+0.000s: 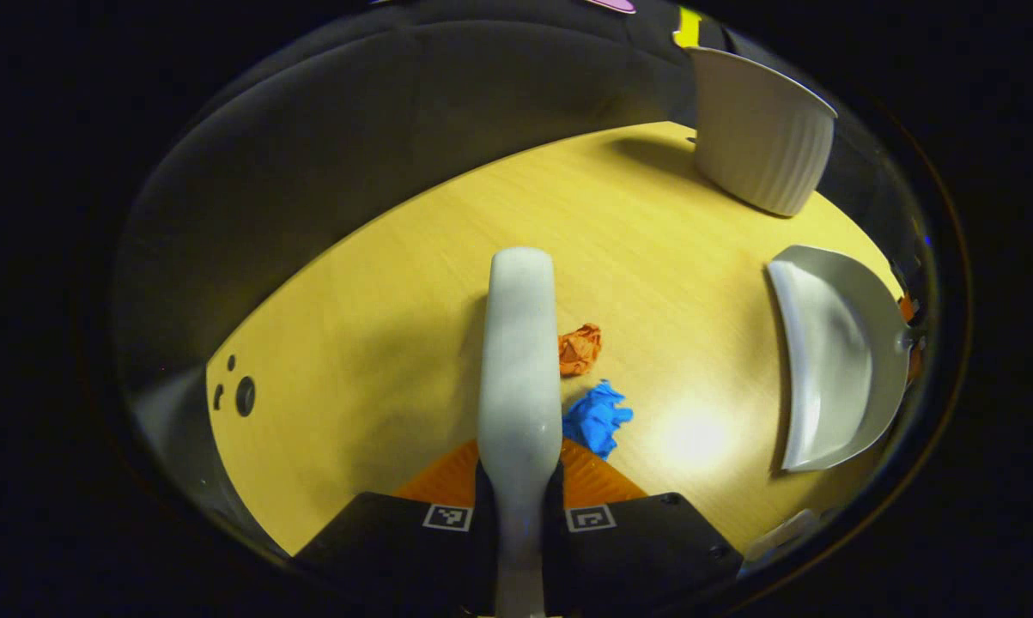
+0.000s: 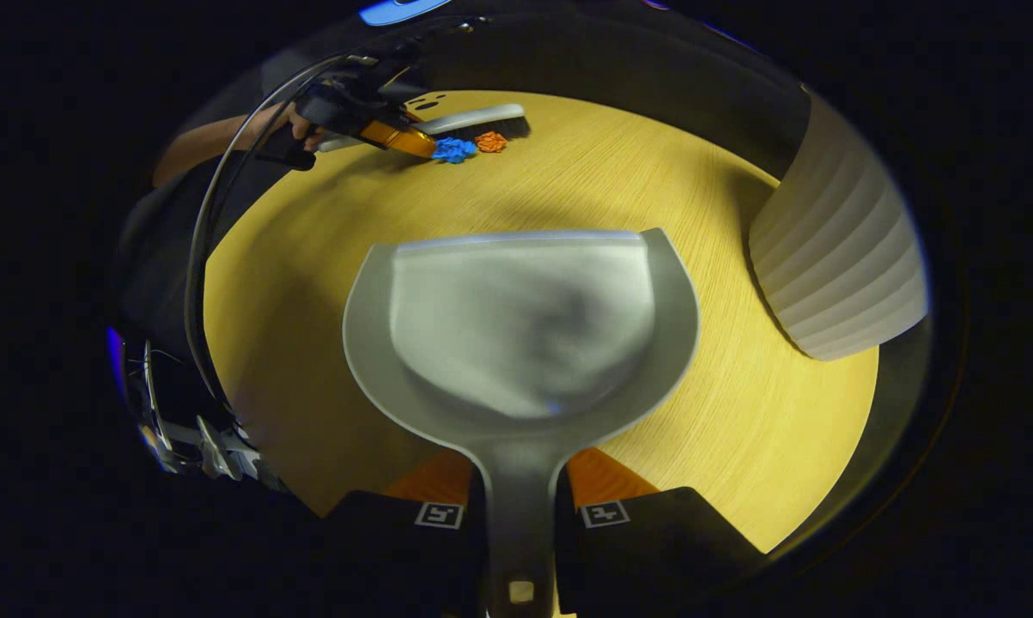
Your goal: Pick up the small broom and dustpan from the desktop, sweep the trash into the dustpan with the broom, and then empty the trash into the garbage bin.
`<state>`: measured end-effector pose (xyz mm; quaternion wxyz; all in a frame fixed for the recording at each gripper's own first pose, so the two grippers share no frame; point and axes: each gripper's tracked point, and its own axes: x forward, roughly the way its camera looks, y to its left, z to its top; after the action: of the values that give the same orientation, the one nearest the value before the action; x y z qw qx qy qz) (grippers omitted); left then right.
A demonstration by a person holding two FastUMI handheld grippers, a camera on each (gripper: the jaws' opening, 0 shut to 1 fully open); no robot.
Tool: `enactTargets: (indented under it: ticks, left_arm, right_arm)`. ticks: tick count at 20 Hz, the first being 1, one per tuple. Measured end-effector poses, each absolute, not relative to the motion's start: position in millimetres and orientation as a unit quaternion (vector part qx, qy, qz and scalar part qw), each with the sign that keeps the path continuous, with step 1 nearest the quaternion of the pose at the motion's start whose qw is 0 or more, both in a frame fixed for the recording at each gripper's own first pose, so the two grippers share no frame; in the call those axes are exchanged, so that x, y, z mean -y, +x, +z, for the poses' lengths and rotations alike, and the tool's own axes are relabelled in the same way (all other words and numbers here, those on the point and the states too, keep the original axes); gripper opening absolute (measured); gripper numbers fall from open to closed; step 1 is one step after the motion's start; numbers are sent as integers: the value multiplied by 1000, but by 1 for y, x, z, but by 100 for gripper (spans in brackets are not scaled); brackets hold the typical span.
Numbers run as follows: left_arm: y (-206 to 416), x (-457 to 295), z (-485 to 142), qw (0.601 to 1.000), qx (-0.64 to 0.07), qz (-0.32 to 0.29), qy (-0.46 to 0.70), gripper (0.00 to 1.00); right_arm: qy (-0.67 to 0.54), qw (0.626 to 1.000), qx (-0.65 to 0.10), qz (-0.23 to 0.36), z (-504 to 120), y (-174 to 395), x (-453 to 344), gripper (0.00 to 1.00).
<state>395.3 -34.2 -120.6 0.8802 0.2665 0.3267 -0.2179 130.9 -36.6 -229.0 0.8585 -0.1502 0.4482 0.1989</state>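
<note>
My left gripper (image 1: pixel 517 489) is shut on the handle of the small white broom (image 1: pixel 518 360), which points away over the wooden desktop (image 1: pixel 396 292). Just right of the broom lie an orange paper scrap (image 1: pixel 580 348) and a blue paper scrap (image 1: pixel 598 418). My right gripper (image 2: pixel 519 506) is shut on the handle of the grey dustpan (image 2: pixel 520 322), its open edge facing the far side of the table. In the right gripper view the broom (image 2: pixel 469 120), blue scrap (image 2: pixel 453 150) and orange scrap (image 2: pixel 490 142) sit far off. The dustpan (image 1: pixel 829 356) appears at the right in the left gripper view.
A white ribbed garbage bin (image 1: pixel 761 129) stands at the table's far right corner, also close on the right as bin (image 2: pixel 834 257). Small dark holes (image 1: pixel 243 395) mark the desktop at the left. A person's forearm (image 2: pixel 215 137) holds the far gripper.
</note>
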Motion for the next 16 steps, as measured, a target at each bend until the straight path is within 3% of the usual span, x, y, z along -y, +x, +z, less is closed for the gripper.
enactTargets:
  ticks: [1,2,5,6,14,15,16]
  left_arm:
    - [390,45,-127,877,-332,-231,260,25]
    - [383,53,-131,874,-337,-245,252,25]
    - [354,82,-140,857,-352,-290,239,25]
    - [343,90,-144,852,-359,-303,232,25]
    - [245,164,-164,816,-404,-380,162,25]
    - [234,171,-164,813,-406,-385,159,25]
    - [226,174,-163,813,-407,-386,157,25]
  right_arm:
    - [-153,857,-449,201,-229,132,36,39]
    - [-157,856,-450,202,-230,132,37,34]
    - [-169,853,-448,208,-236,137,36,39]
    - [-171,852,-448,211,-239,138,35,35]
    - [-179,853,-437,221,-237,135,35,35]
    - [-179,854,-436,222,-236,135,36,30]
    - [-181,854,-434,222,-237,135,36,35]
